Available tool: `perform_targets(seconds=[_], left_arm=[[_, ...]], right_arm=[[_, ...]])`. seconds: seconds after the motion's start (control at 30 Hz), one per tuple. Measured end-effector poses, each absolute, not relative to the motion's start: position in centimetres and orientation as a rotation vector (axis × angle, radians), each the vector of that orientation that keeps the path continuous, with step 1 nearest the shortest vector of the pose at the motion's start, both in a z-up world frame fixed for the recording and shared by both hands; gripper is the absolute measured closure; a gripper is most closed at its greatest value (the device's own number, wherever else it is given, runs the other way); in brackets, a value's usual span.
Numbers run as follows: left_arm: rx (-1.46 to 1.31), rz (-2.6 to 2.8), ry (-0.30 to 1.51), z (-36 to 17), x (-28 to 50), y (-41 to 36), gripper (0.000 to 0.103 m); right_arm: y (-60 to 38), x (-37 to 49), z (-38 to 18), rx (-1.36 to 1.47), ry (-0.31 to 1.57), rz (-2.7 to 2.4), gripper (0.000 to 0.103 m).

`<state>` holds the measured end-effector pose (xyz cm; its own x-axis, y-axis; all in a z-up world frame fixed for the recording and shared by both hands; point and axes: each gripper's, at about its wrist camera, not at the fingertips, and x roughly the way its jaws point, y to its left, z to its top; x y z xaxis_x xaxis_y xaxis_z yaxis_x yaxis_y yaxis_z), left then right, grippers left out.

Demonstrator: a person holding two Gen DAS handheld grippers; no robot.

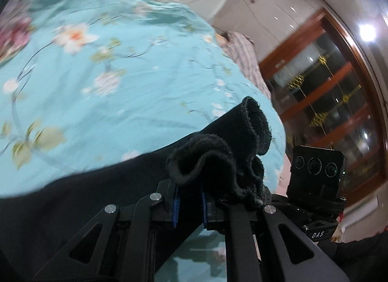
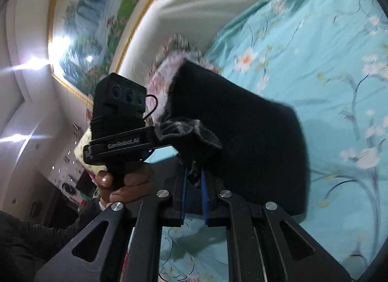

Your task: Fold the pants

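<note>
Both grippers are pinching the black pants: the left gripper (image 1: 190, 200) is clamping a bunched hem, fabric trailing toward 8 o'clock over the bed (image 1: 101, 83); the right gripper (image 2: 194, 197) is gripping the pants (image 2: 232, 136), cloth hanging toward 2 o'clock.

I see floral teal bedsheet (image 1: 97, 76), white headboard (image 2: 206, 1), gold-framed painting (image 2: 97, 15), wooden glass cabinet (image 1: 327, 88).

Black linkage arms with silver screws fill the bottom of both views, ending in fingers (image 1: 175, 205) with blue pads; a dark sleeve (image 2: 36, 240) sits lower left in the right view
</note>
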<state>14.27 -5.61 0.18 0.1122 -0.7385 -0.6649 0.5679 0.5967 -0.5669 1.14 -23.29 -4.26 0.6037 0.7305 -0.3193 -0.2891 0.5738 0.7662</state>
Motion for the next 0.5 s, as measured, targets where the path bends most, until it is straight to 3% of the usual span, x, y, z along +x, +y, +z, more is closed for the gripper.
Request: perform_targets(seconds=[0.37, 0.5], left_arm=[[-0.271, -0.794, 1.142, -4.5, 13.4, -1.2, 0.091], [-0.308, -0.731, 1.140, -5.1, 13.2, 0.5, 0.084]], right_arm=[[-20.0, 2.8, -6.7, 0.590, 0.832, 0.639, 0.092], [-19.4, 3.7, -7.8, 0.562, 0.888, 0.607, 0.089]])
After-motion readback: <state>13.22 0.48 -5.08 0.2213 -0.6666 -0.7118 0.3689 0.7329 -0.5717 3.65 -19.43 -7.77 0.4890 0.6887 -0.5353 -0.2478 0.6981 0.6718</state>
